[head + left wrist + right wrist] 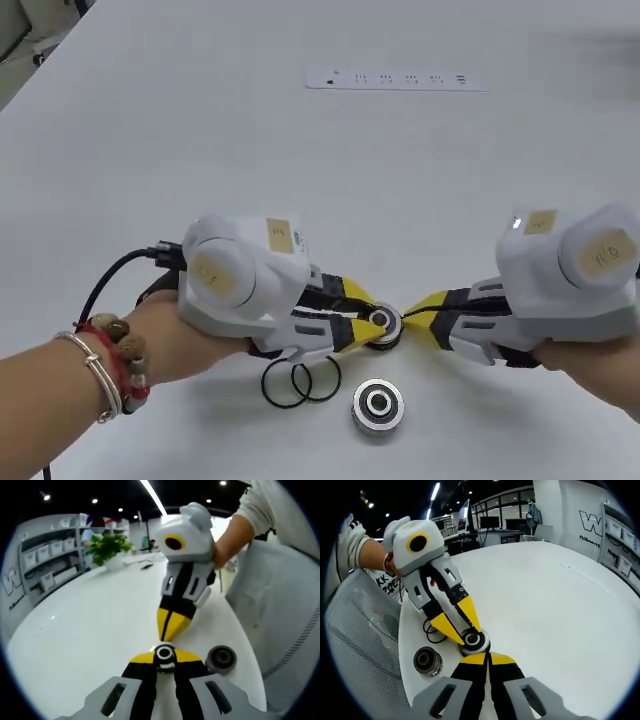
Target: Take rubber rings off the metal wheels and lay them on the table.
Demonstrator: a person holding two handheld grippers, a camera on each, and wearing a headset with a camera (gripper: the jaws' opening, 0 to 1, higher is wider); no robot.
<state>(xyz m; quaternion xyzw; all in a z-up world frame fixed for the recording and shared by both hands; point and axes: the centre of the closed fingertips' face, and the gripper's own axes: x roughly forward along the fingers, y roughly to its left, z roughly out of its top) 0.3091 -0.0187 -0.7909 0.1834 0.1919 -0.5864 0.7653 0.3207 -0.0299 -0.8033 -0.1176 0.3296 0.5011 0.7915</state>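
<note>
The left gripper (368,322) is clamping a small metal wheel (381,322) between its yellow jaws. The right gripper (415,310) is pressing its jaws, drawn together, against that wheel's rim; whether they are pinching a ring there I cannot tell. Two loose black rubber rings (300,381) are lying overlapped on the table (200,150), just beside a second wheel (378,405).

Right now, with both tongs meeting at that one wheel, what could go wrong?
1. The left tongs hold the wheel just between their tips; a hard tug from the shut right tongs could pop it free.
2. The loose wheel and two rubber rings lie right beside the work, near the table edge; a slipped wheel or hand might knock them off.
</note>
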